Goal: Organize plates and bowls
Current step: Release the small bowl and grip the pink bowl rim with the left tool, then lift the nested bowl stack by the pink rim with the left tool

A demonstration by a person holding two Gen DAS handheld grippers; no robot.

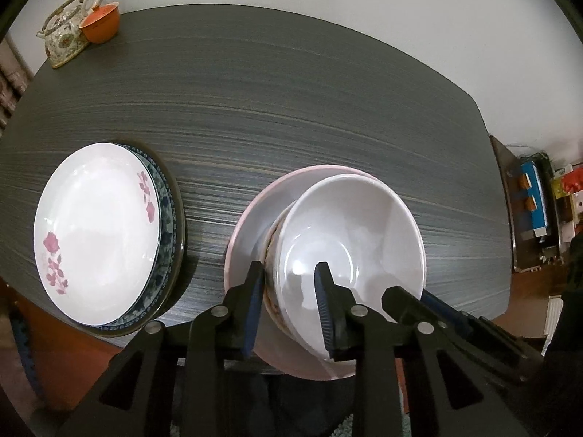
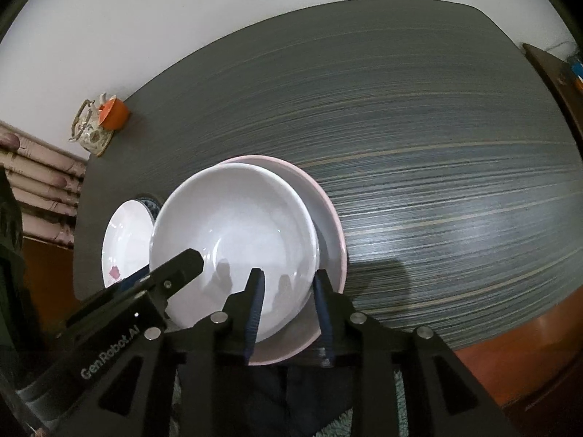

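We straddle the slick, breakable white bowl (image 1: 349, 240) rim with both claws (image 1: 291, 306) (image 2: 289, 309), jaws narrow, grip uncertain.

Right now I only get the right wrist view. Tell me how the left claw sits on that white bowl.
Observer: The left claw straddles the near rim of the white bowl, one finger inside, one outside, jaws apart.
Operator: Check under the bowl for me.
Observer: A second bowl, brown-patterned outside, is nested beneath it, on the pink-rimmed plate.
Operator: Describe the plate stack on the left.
Observer: The flowered plate lies on a blue-patterned plate, over a dark-rimmed one.
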